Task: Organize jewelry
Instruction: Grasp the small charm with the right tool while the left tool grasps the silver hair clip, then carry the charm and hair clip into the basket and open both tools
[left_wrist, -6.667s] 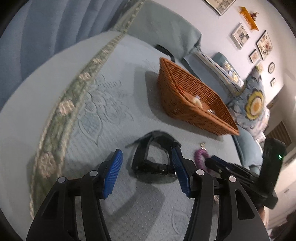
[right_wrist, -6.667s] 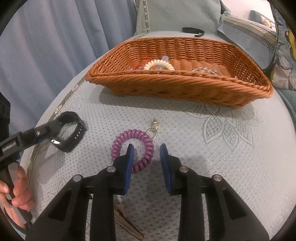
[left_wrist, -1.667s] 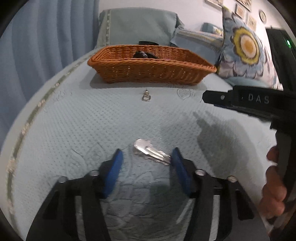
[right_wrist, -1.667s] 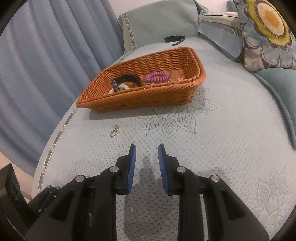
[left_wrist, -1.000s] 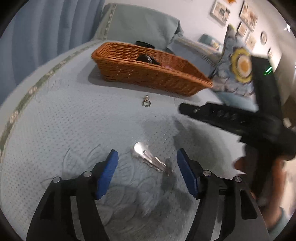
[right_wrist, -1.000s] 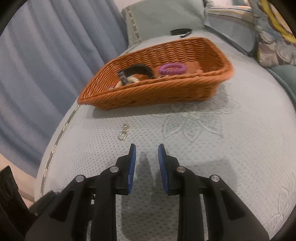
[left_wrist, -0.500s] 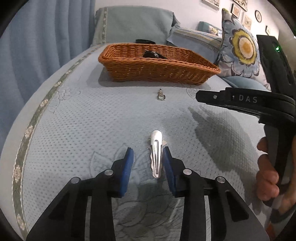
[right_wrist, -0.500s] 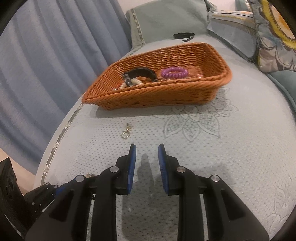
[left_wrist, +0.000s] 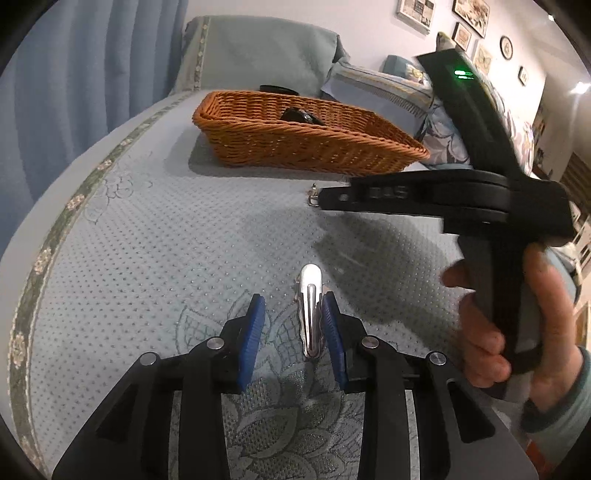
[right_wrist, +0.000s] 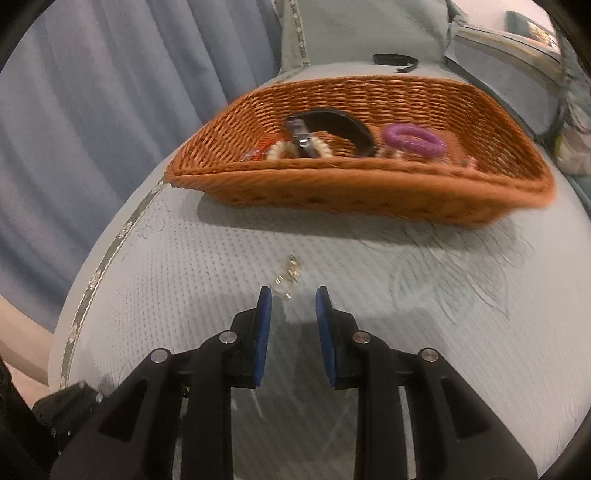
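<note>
The left gripper (left_wrist: 291, 321) is straddling the silver hair clip (left_wrist: 310, 310), jaws apart — the clip is lying against the right-hand pad, well short of the wicker basket (left_wrist: 295, 147). The jaws should be centred before closing, since the thin metal may skate sideways. The right gripper (right_wrist: 291, 314) is hovering, jaws apart and empty, just short of a small gold clasp (right_wrist: 287, 277) (near the basket's front wall). Its body lettering is blurring — apparently "DAS".
</note>
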